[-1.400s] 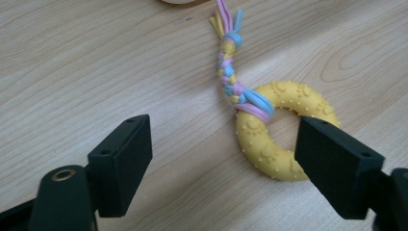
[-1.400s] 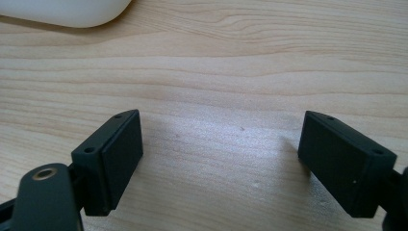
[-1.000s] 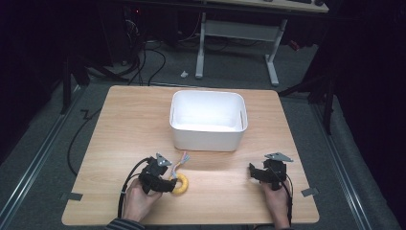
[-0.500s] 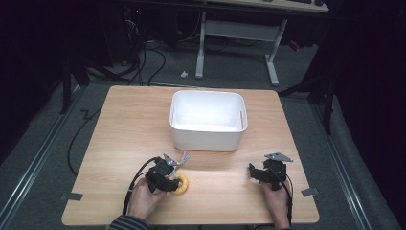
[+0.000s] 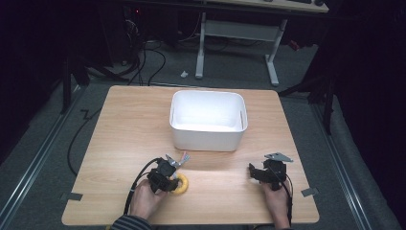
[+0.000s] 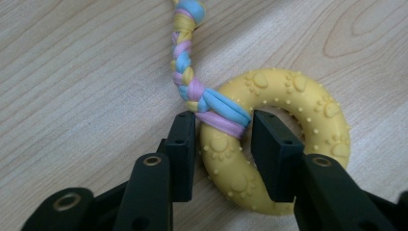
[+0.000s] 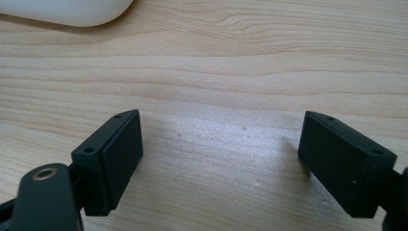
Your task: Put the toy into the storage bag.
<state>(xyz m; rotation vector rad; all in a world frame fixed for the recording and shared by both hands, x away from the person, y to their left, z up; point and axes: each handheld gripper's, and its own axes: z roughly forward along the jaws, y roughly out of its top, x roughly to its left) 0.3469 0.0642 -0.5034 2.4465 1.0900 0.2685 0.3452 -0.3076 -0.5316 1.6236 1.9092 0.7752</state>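
Straddling the near arc of the yellow paw-print ring toy (image 6: 279,144) at its braided rope (image 6: 192,77) knot, the left gripper (image 6: 222,154) was held part-closed — not yet clamped — on the table's (image 5: 124,124) near-left, while the right gripper (image 7: 219,159), well apart, was kept wide and empty.

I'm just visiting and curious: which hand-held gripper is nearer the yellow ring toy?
The left hand-held gripper: its jaws straddle the yellow ring toy near its braided rope. The right hand-held gripper sits apart, across bare table, jaws wide open.
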